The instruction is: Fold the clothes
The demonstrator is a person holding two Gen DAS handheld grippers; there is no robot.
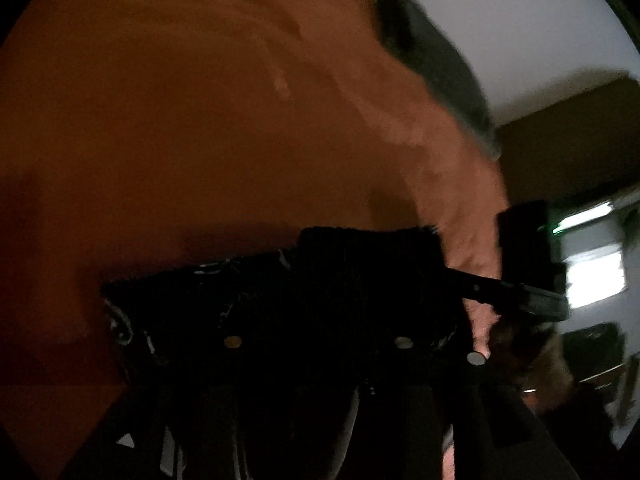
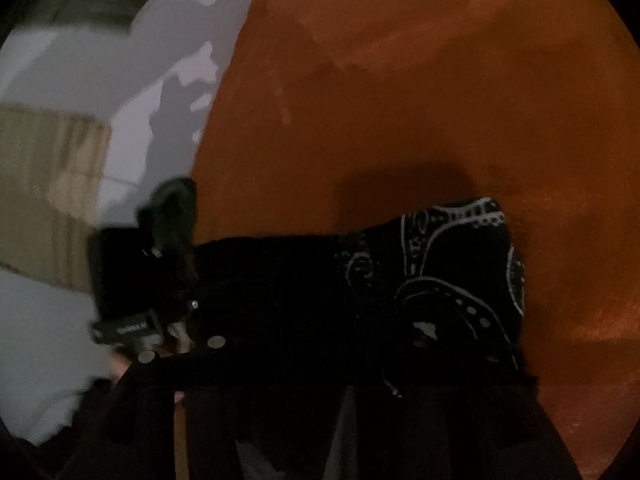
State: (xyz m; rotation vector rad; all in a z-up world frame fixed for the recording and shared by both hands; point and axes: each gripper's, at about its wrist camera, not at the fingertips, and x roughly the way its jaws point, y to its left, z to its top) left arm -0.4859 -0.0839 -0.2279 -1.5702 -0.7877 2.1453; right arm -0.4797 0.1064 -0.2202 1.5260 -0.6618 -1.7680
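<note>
A black garment with a white paisley print (image 2: pixel 440 276) is bunched over the fingers in both views and hides their tips. In the left wrist view it appears as a dark mass (image 1: pixel 328 292) low in the middle, above the orange cover. My left gripper (image 1: pixel 320 320) is buried in this cloth and looks shut on it. The right gripper (image 2: pixel 320 320) is likewise shut on the cloth's dark edge. Each gripper also shows in the other's view, the right gripper (image 1: pixel 528 264) on the right and the left gripper (image 2: pixel 128 284) on the left, both close beside the garment.
An orange cover (image 1: pixel 160 120) fills most of both views (image 2: pixel 420 80). A dark grey-green item (image 1: pixel 440 64) lies at its edge (image 2: pixel 172 208). A pale wall (image 1: pixel 520 20) and brown furniture (image 1: pixel 580 140) lie beyond. A hand (image 1: pixel 532 364) holds the right gripper.
</note>
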